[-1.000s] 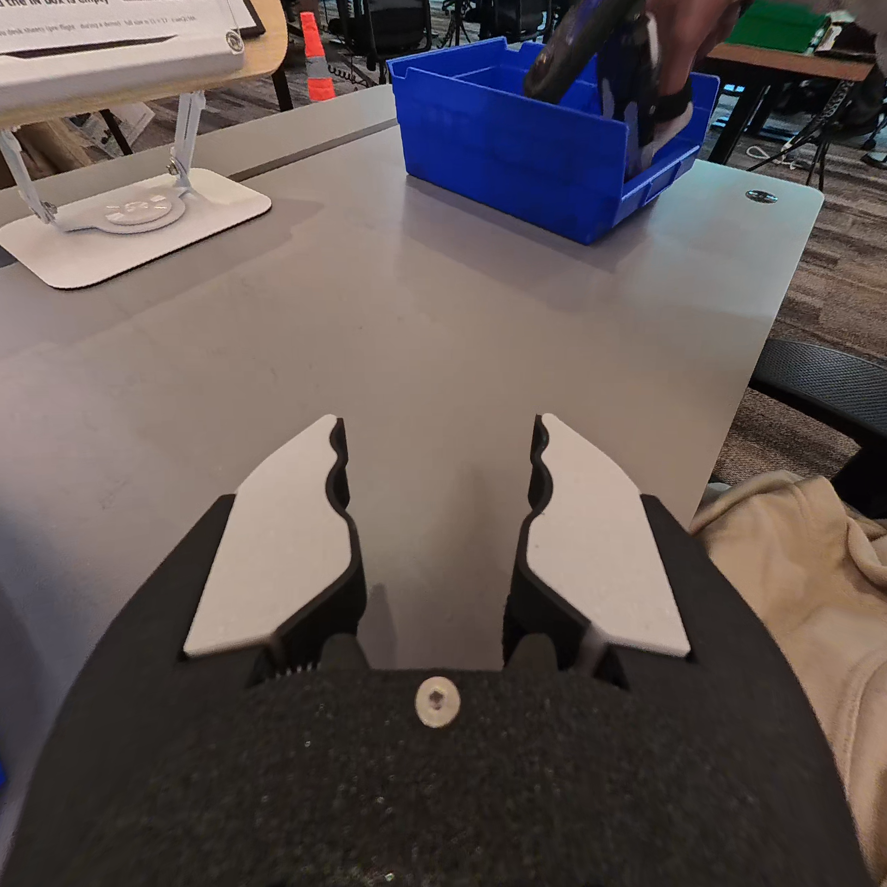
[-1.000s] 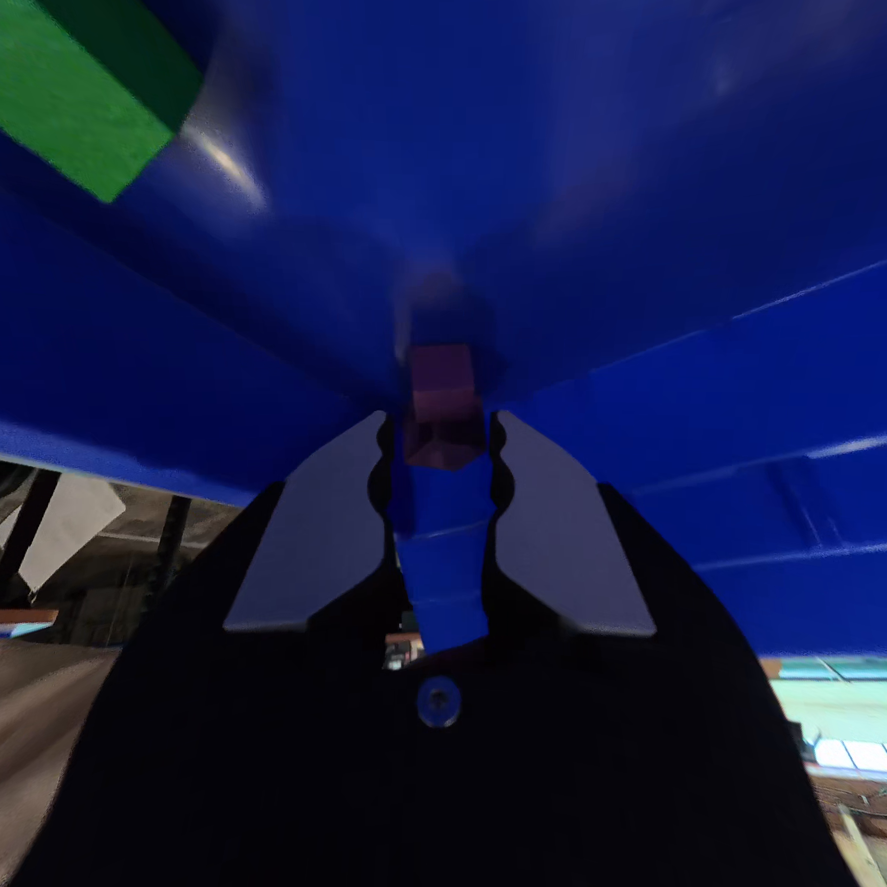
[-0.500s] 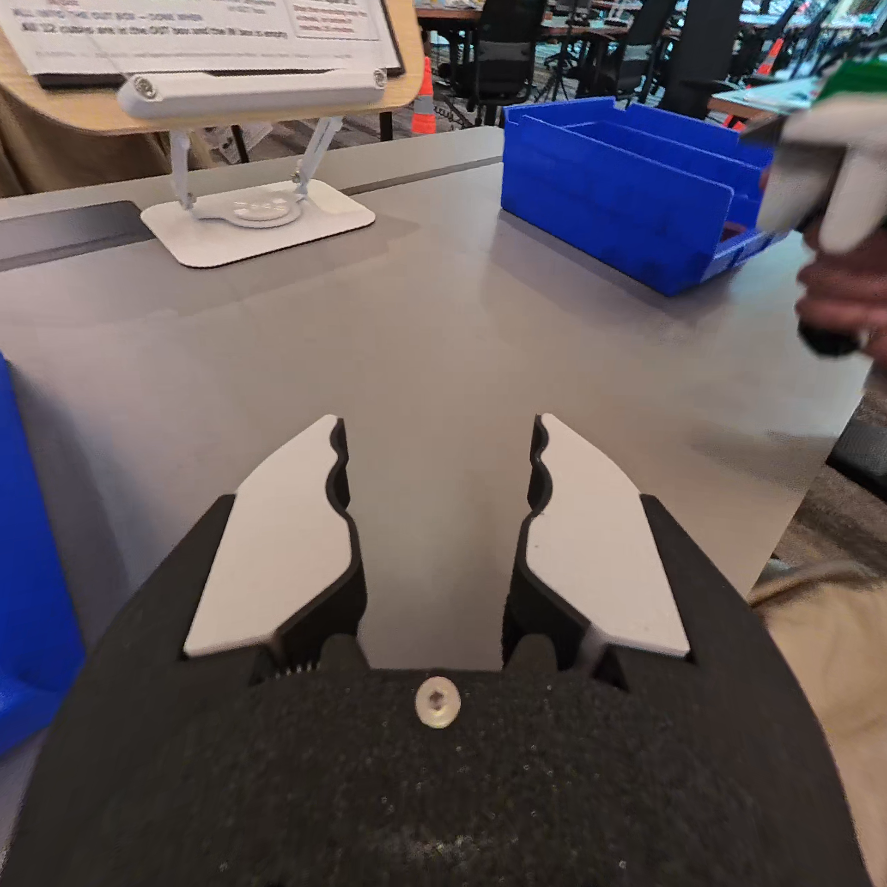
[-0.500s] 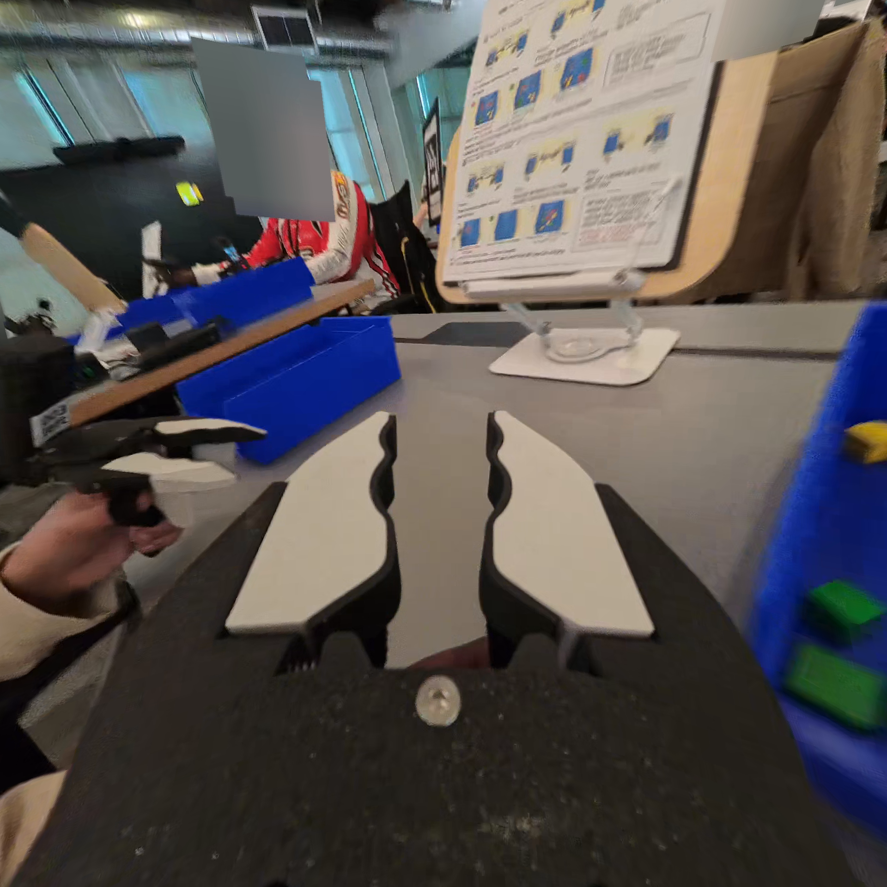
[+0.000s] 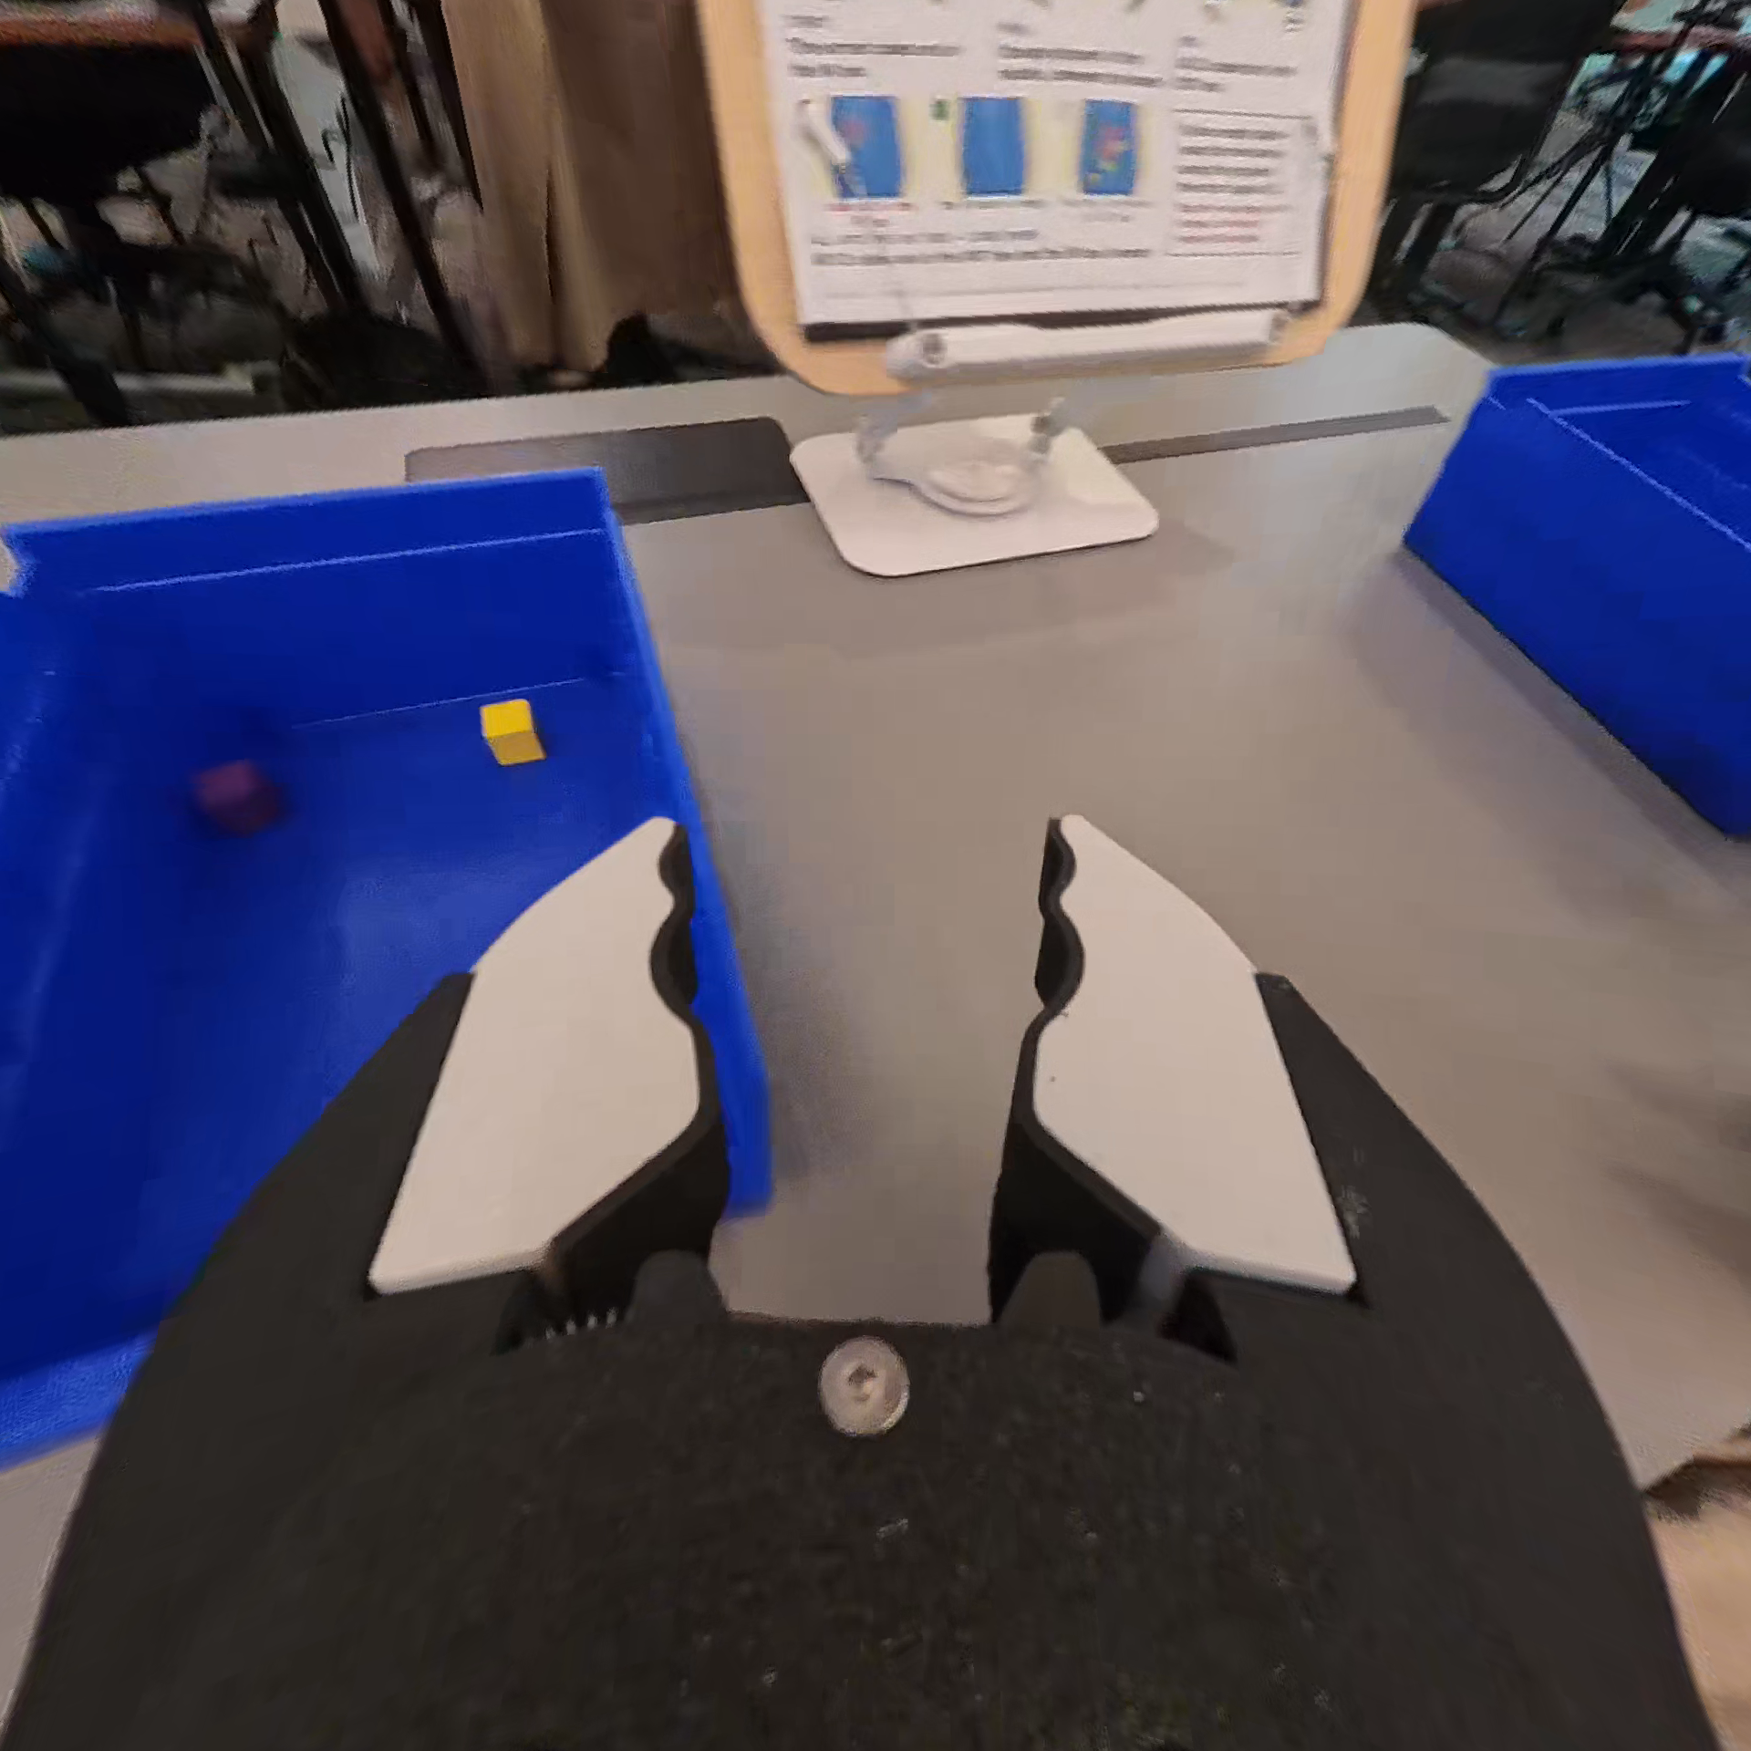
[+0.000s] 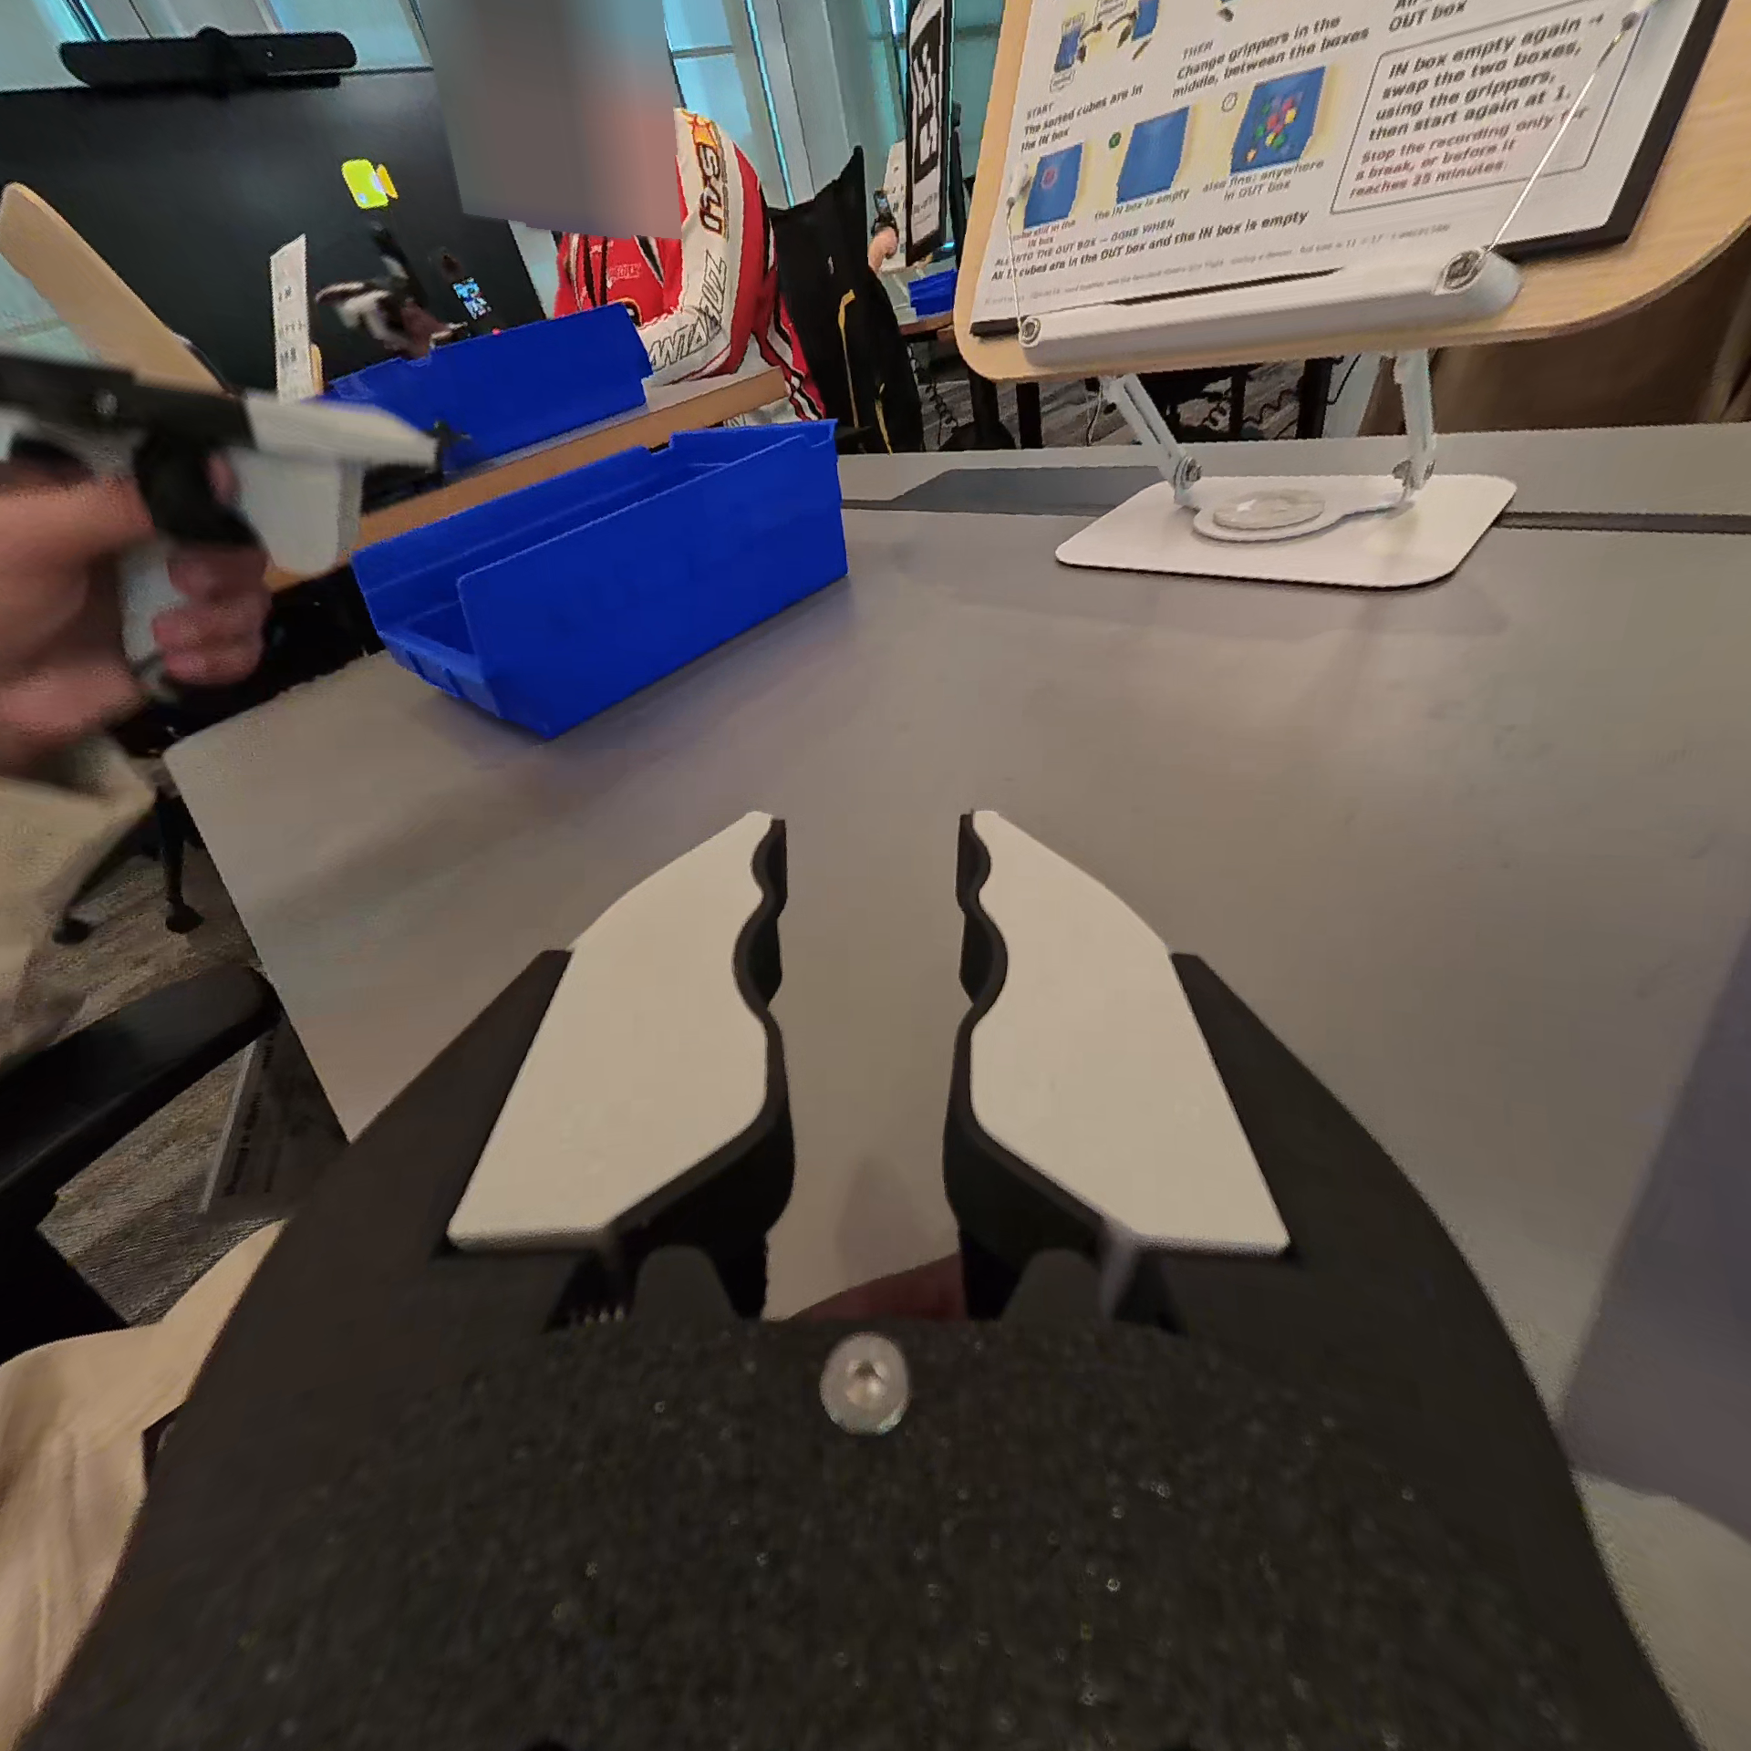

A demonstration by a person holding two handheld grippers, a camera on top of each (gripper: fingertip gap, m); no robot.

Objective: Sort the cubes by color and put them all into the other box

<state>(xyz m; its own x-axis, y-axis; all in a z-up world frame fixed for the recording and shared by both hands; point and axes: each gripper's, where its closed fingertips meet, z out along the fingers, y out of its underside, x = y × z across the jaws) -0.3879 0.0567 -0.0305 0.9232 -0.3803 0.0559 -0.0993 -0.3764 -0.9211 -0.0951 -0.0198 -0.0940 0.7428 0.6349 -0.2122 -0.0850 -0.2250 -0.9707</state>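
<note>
Small yellow cube (image 5: 513, 731) and small purple cube (image 5: 234, 796) lie apart near the far wall of the open blue plastic box (image 5: 654, 720) at the grey tabletop's (image 5: 1137, 758) left edge. Left gripper (image 5: 864, 843) hovers beside that box's right wall, jaws wide and empty; right gripper (image 6: 870, 834) is half-parted, empty. Step: fetching. The next move likely calls for reaching over the wall to one cube.

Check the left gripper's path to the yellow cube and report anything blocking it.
The near box's right wall lies between the open left gripper and the yellow cube; the left finger overlaps it in view. Above the wall, nothing visible blocks. The purple cube sits apart, farther left.
</note>
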